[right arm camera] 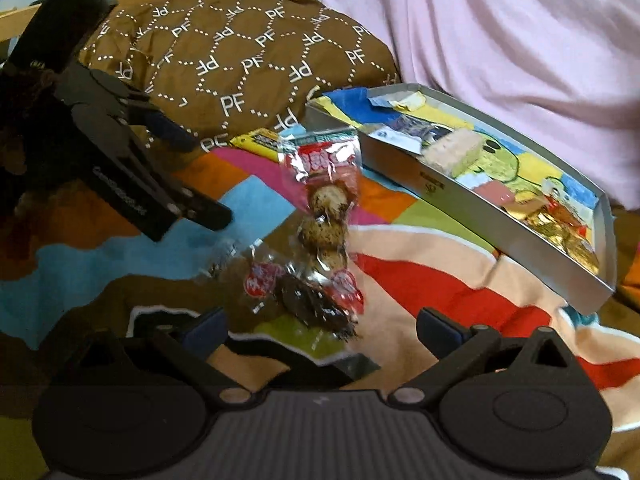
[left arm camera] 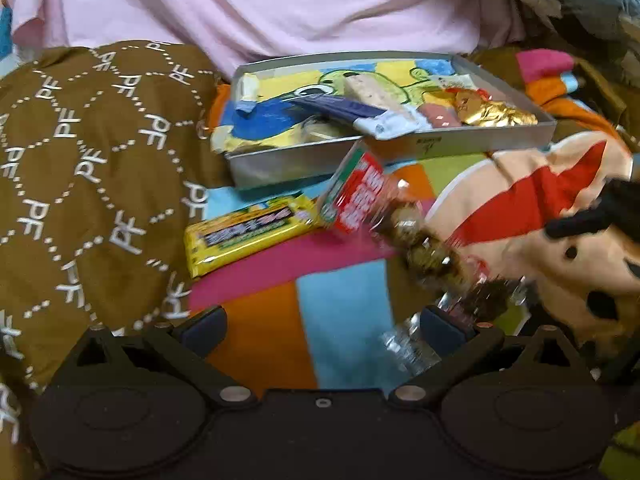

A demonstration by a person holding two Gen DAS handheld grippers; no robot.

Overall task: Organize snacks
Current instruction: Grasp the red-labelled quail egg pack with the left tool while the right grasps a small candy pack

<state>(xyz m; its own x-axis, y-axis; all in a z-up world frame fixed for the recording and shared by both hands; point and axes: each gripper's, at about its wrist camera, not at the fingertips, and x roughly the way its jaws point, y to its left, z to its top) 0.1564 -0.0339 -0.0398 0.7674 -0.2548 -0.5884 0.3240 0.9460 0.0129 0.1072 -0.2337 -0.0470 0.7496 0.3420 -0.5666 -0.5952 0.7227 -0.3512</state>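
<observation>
A clear snack bag with a red label and round brown snacks [left arm camera: 384,216] lies on the colourful blanket, just ahead of my open left gripper [left arm camera: 324,328] and touching its right finger. In the right wrist view the same bag [right arm camera: 320,216] lies ahead of my open, empty right gripper [right arm camera: 320,328], with the left gripper [right arm camera: 192,176] open at the left. A yellow snack bar [left arm camera: 248,236] lies left of the bag. A silver tray [left arm camera: 280,164] behind holds several snacks; it also shows in the right wrist view [right arm camera: 440,188].
A brown patterned pillow [left arm camera: 80,184] lies at the left. A person in a pink shirt [left arm camera: 280,4] sits behind the tray. A small dark wrapped snack [right arm camera: 316,304] lies near the right gripper.
</observation>
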